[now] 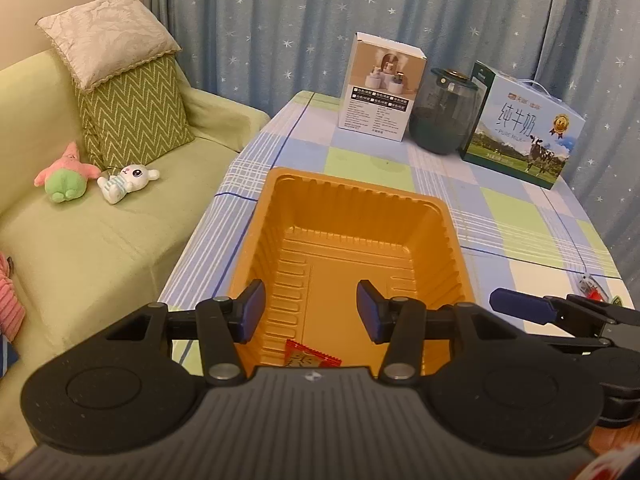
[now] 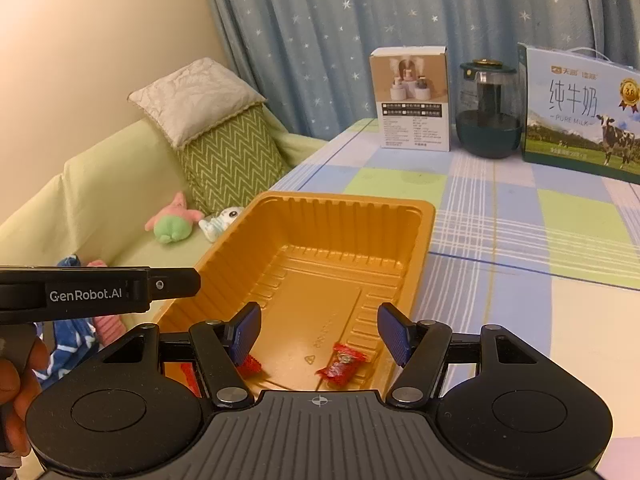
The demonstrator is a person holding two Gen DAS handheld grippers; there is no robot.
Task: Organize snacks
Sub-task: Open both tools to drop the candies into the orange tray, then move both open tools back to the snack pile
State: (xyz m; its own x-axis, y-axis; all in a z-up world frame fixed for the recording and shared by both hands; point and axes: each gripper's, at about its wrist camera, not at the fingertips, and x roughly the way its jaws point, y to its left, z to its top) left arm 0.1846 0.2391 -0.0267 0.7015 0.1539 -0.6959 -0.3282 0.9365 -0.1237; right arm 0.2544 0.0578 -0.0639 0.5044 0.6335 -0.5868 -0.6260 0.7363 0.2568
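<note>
A gold plastic tray [image 1: 348, 184] sits on the checked tablecloth, with its near end under both grippers. In the left wrist view my left gripper [image 1: 312, 312] hangs open over the tray, nothing between its blue pads. A red snack packet [image 1: 310, 356] lies on the tray floor just below it. In the right wrist view my right gripper [image 2: 319, 334] is open above the tray [image 2: 344, 200]. A red wrapped candy [image 2: 342, 364] lies loose on the tray floor below it. A second red packet [image 2: 250, 364] shows partly behind its left finger.
At the table's far end stand a white product box [image 1: 378, 88], a dark glass jar [image 1: 442, 112] and a milk carton case [image 1: 524, 124]. A green sofa [image 1: 80, 248] with cushions and plush toys [image 1: 66, 176] lies left. A small wrapped item [image 1: 590, 286] sits by the right gripper's finger [image 1: 520, 304].
</note>
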